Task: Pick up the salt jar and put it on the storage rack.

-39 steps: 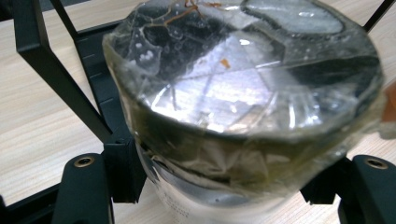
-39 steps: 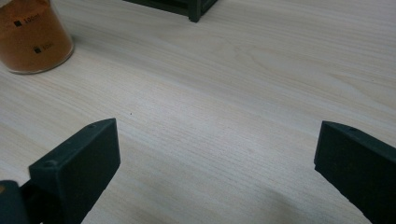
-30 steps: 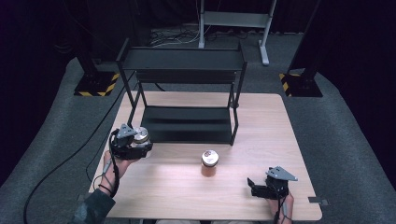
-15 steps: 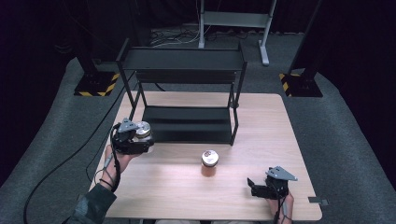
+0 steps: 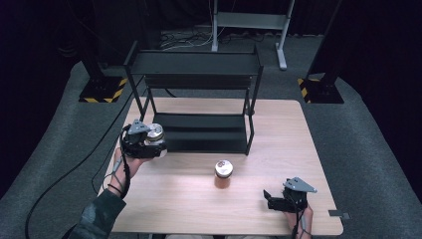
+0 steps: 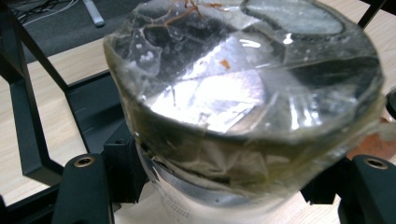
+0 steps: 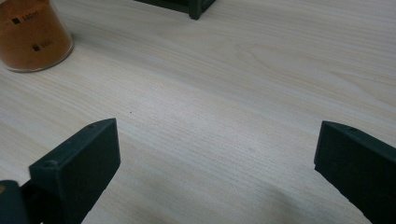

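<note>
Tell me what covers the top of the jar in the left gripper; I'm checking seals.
Clear wrinkled film is stretched across the mouth of the jar, held between the left gripper jaws. Glare on the film hides what the jar contains.

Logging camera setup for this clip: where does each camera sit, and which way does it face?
High view: above the person's side, looking forward and down at the table and rack; forearms, both grippers show.
Left gripper view: on the left gripper, looking along its jaws at the held jar.
Right gripper view: on the right gripper, low over the table, jaws open.
Shared: the orange jar appears in high and right gripper views.
</note>
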A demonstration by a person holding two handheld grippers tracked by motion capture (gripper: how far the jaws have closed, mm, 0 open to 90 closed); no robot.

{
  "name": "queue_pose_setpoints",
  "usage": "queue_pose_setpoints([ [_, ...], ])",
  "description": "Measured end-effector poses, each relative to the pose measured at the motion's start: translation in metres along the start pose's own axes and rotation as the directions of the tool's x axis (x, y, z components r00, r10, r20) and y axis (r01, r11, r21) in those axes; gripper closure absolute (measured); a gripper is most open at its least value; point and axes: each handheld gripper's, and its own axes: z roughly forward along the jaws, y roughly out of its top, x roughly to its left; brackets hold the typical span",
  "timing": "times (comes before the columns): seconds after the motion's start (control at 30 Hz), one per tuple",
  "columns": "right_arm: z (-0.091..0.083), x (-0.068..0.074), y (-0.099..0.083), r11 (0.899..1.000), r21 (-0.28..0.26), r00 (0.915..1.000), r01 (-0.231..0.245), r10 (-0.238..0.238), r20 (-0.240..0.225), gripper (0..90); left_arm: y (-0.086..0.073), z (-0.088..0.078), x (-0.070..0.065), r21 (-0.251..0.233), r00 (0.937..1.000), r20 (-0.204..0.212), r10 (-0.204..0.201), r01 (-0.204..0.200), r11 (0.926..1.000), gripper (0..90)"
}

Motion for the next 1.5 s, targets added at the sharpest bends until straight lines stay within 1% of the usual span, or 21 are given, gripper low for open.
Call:
queue_pose_setpoints([
  [0.1,0.000,0.000,0.000,1.000,-0.001,1.0000,-0.001,0.001,0.000,0.0,0.006,0.000,0.001,0.000,1.0000,0.000,0.007,-0.007,1.0000,30.8],
  [0.17,0.000,0.000,0.000,1.000,0.000,1.0000,-0.001,0.001,0.000,0.0,0.007,0.000,0.000,-0.003,1.0000,-0.001,0.005,-0.005,1.0000,30.8],
  [0.27,0.000,0.000,0.000,1.000,-0.001,1.0000,-0.001,0.001,0.000,0.0,0.012,-0.001,0.001,-0.002,0.9999,-0.004,0.016,-0.016,0.9999,30.8],
  [0.6,0.000,0.000,0.000,1.000,-0.002,1.0000,-0.001,0.001,-0.001,0.0,0.025,-0.004,0.004,0.000,0.9995,-0.010,0.028,-0.028,0.9996,30.8],
  [0.8,0.000,0.000,0.000,1.000,-0.001,1.0000,-0.001,0.001,0.000,0.0,0.032,-0.006,0.005,0.003,0.9993,-0.008,0.035,-0.035,0.9994,30.8],
  [0.93,0.000,0.000,0.000,1.000,0.000,1.0000,-0.002,0.002,0.000,0.0,0.039,-0.006,0.006,0.009,0.9989,-0.007,0.047,-0.047,0.9989,30.8],
  [1.2,0.000,0.000,0.000,1.000,0.000,1.0000,-0.001,0.001,0.000,0.0,0.051,-0.008,0.006,0.007,0.9979,-0.010,0.063,-0.063,0.9980,30.8],
  [1.5,0.000,0.000,0.000,1.000,0.001,1.0000,-0.003,0.003,0.000,0.0,0.063,-0.009,0.007,0.004,0.9974,-0.004,0.072,-0.072,0.9974,30.7],
])
